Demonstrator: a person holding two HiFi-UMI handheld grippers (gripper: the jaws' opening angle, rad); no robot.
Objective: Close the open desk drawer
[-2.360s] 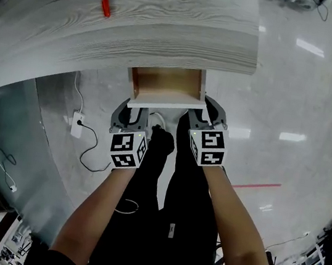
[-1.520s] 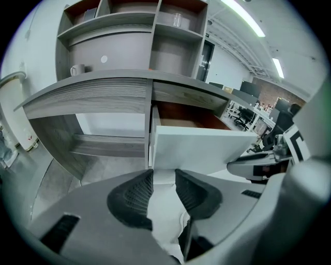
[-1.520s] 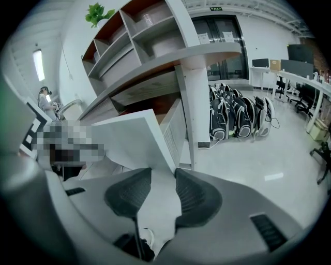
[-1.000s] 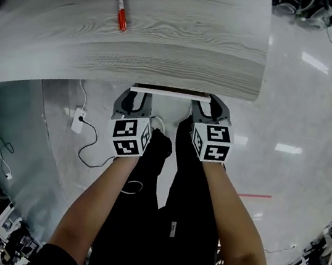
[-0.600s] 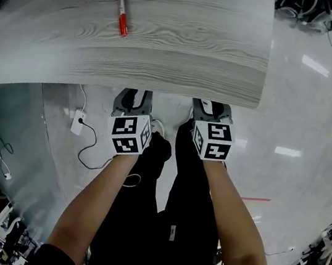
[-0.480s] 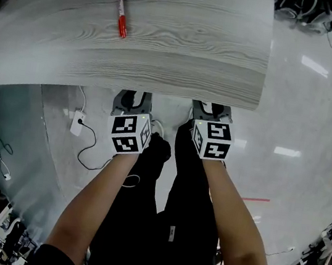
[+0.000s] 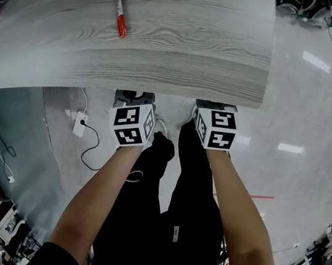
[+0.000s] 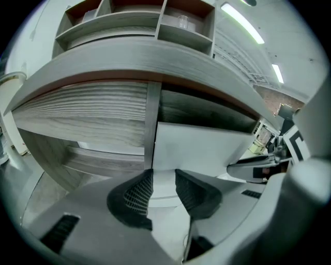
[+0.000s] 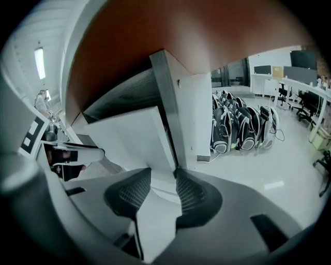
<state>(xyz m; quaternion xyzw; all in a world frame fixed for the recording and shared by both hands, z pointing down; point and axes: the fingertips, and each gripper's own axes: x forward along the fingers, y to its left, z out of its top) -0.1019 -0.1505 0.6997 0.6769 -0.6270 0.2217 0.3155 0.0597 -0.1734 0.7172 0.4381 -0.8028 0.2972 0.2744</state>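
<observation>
— Looking down, we find nothing jutting past the front edge of the surface (image 7: 169,35).
— Yes. Our left hand-held gripper (image 8: 160,181) and right hand-held gripper (image 9: 161,181), jaws apart and empty, nose against the drawer front (image 8: 201,150); we judge it home, or nearly.

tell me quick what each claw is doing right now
Left claw: open, tips at the drawer front, gripping nothing.
Right claw: open, tips at the same drawer front, gripping nothing.

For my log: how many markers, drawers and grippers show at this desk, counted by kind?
red marker: 1
drawer: 1
grippers: 2 (left gripper, right gripper)
Total: 4
</observation>
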